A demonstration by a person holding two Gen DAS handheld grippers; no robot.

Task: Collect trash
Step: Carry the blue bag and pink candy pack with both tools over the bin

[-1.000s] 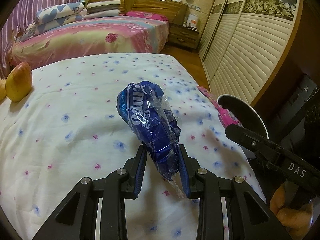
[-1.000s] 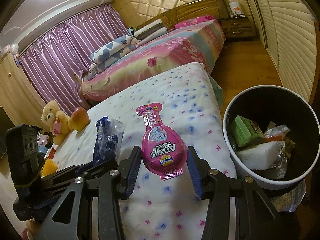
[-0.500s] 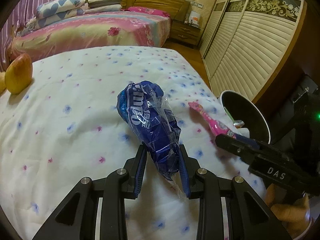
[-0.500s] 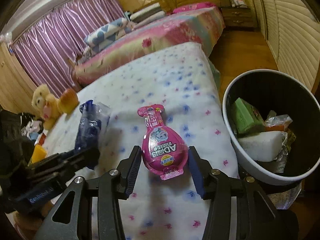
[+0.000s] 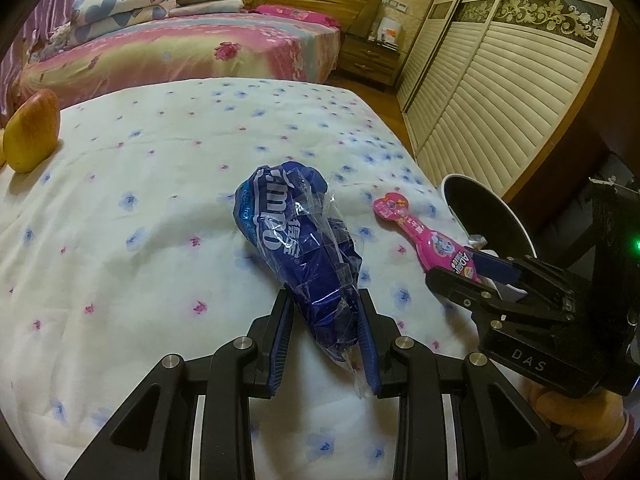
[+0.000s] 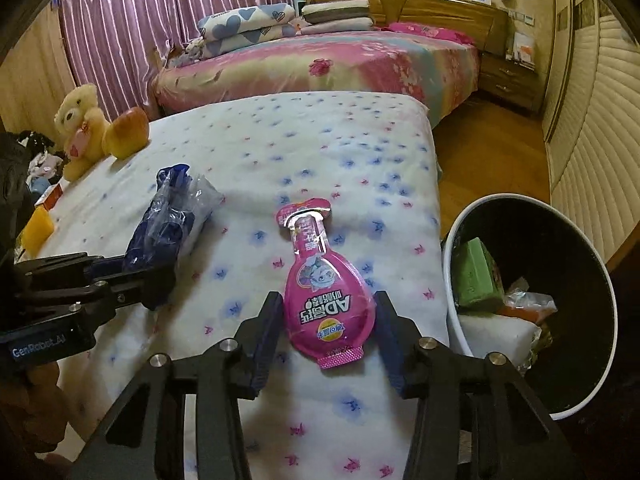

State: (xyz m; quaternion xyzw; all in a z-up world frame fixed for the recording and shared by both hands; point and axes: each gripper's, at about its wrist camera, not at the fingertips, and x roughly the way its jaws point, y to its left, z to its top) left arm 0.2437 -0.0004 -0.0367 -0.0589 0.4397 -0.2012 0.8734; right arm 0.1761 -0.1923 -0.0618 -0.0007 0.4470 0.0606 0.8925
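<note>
Black left gripper (image 5: 324, 332), blue-lined jaws, silver screws; "DAS"-marked right gripper (image 6: 328, 332).

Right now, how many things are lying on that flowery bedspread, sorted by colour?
Blue: 1, the blue wrapper
Pink: 1, the pink pouch
Cream: 1, the teddy bear
Yellow-red: 1, the plush apple
Orange: 1, an orange block, at the bedspread's edge
Total: 5
</note>
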